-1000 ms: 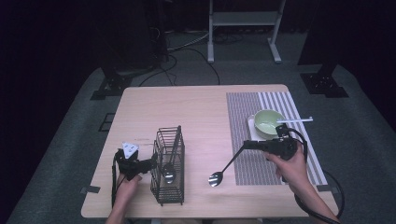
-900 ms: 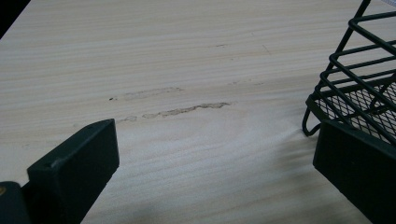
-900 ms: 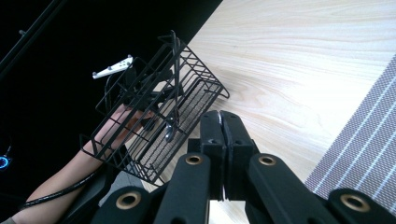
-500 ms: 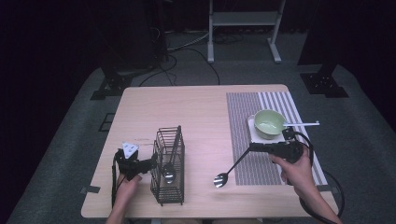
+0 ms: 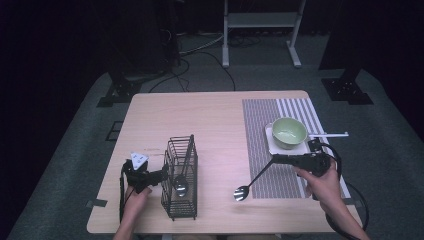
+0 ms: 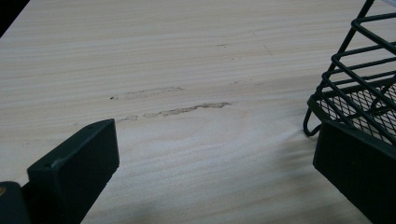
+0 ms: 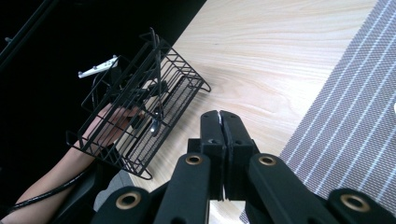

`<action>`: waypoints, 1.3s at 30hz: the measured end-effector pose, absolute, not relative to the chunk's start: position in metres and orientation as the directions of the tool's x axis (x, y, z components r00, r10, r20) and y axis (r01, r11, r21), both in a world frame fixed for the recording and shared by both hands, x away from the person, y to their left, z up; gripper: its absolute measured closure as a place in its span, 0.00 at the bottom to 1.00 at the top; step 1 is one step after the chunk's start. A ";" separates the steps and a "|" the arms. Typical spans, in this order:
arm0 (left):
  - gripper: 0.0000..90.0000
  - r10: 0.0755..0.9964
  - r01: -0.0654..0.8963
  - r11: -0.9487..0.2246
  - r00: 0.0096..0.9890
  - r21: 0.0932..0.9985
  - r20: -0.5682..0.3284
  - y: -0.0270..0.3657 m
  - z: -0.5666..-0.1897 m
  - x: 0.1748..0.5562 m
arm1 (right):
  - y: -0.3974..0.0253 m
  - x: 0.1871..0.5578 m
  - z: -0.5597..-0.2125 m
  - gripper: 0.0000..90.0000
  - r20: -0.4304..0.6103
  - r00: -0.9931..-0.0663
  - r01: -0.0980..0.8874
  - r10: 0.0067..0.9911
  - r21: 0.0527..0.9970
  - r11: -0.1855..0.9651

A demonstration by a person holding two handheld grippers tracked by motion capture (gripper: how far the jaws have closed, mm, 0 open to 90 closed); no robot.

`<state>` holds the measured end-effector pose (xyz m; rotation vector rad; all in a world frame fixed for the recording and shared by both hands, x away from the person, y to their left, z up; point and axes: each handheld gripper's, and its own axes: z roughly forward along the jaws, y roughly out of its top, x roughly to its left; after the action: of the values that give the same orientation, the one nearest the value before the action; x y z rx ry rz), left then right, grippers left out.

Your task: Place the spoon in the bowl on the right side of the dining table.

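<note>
Spoon [image 5: 252, 181] held by the right gripper [image 5: 277, 160] lies with its long axis slanting across the near edge of the striped placemat [image 5: 280, 145]: the bowl end points toward the person and toward the wire basket [image 5: 180, 180], just off the placemat's left border over bare wood, while the handle end rises back to the gripper above the placemat. In the right gripper view the two black jaws are pressed flat together with no gap, and the high view shows the handle running into them, so the tool has the spoon pinched by its handle tip.

Counted: two spoons, one in the gripper and one second spoon [image 5: 181, 182] standing bowl-down inside the basket with its handle leaning up past the rim; one basket; one green bowl [image 5: 289, 132] on a white tray [image 5: 270, 145] at the placemat's far right part; two grippers.

The left gripper [image 5: 162, 175] sits just left of the basket, on the side away from the placemat. Its jaws stand wide apart with only table [image 6: 187, 70] between them, one jaw close against the basket's corner [image 6: 355, 93], gripping nothing.
</note>
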<state>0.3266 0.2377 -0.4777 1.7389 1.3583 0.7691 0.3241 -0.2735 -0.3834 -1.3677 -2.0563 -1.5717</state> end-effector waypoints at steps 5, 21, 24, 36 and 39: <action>0.00 0.970 0.495 -0.122 0.243 0.860 -0.002 0.237 -0.478 0.327 | -0.280 0.323 -0.385 0.98 0.648 -0.536 0.766 0.542 0.642 -0.010; 0.00 0.970 0.494 -0.126 0.244 0.860 0.002 0.237 -0.478 0.327 | -0.301 0.320 -0.395 0.98 0.656 -0.496 0.776 0.568 0.629 -0.049; 0.00 0.970 0.494 -0.126 0.245 0.860 0.002 0.237 -0.478 0.327 | -0.306 0.320 -0.397 0.98 0.657 -0.488 0.777 0.574 0.627 -0.058; 0.00 0.969 0.495 -0.130 0.246 0.859 0.005 0.237 -0.478 0.327 | -0.329 0.320 -0.400 0.98 0.666 -0.447 0.776 0.598 0.621 -0.112; 0.00 0.969 0.496 -0.130 0.246 0.859 0.005 0.237 -0.478 0.327 | -0.334 0.320 -0.400 0.98 0.665 -0.439 0.774 0.604 0.622 -0.122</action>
<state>0.3267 0.2368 -0.4778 1.7480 1.3552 0.7751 0.3202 -0.3337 -0.3997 -1.5662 -1.9686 -1.6026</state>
